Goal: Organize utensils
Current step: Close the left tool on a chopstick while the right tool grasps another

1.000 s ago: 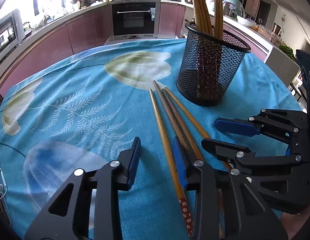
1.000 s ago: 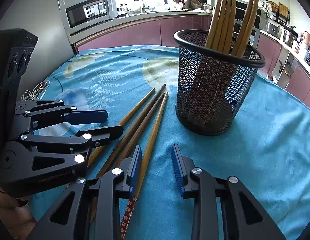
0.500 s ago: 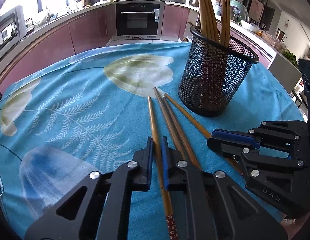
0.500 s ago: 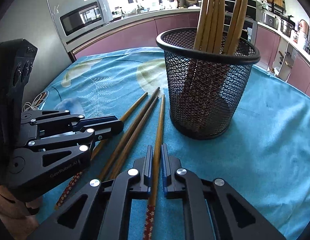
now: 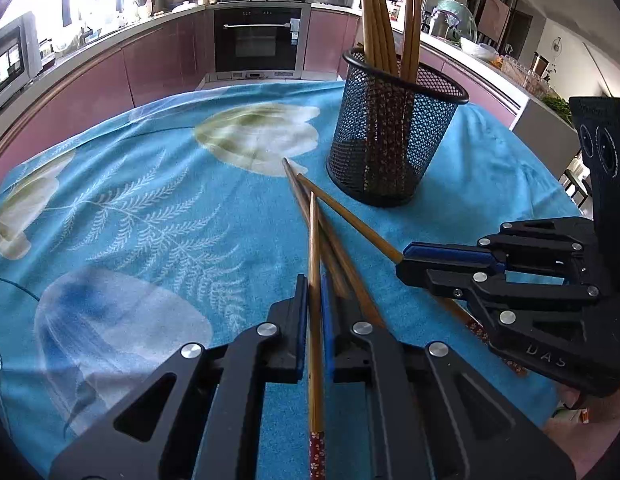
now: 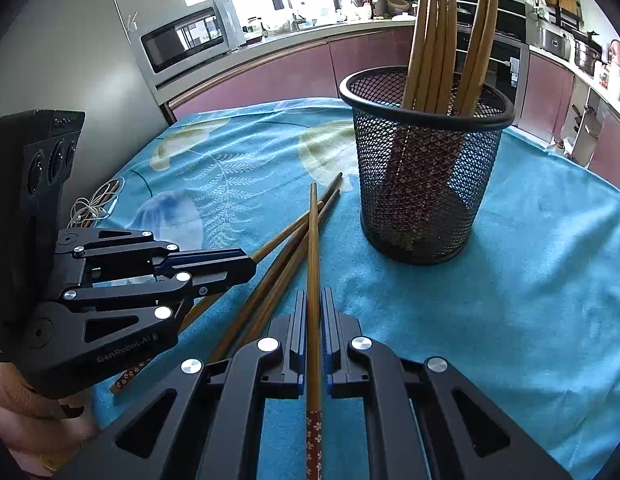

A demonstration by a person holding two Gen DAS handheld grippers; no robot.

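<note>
Black wire-mesh cup (image 5: 393, 140) standing on the blue leaf-print tablecloth (image 5: 150, 208), wooden chopsticks upright inside (image 5: 383, 32), loose wooden chopsticks (image 5: 337, 240) lying just before it, grey microwave (image 6: 186, 44) on the counter behind.

White lettering "GenRobot.AI" is printed on the black body of the left gripper (image 6: 246, 266), at eight o'clock in the right wrist view. "DAS" is embossed on the right gripper (image 5: 401, 258), at four o'clock in the left wrist view.
</note>
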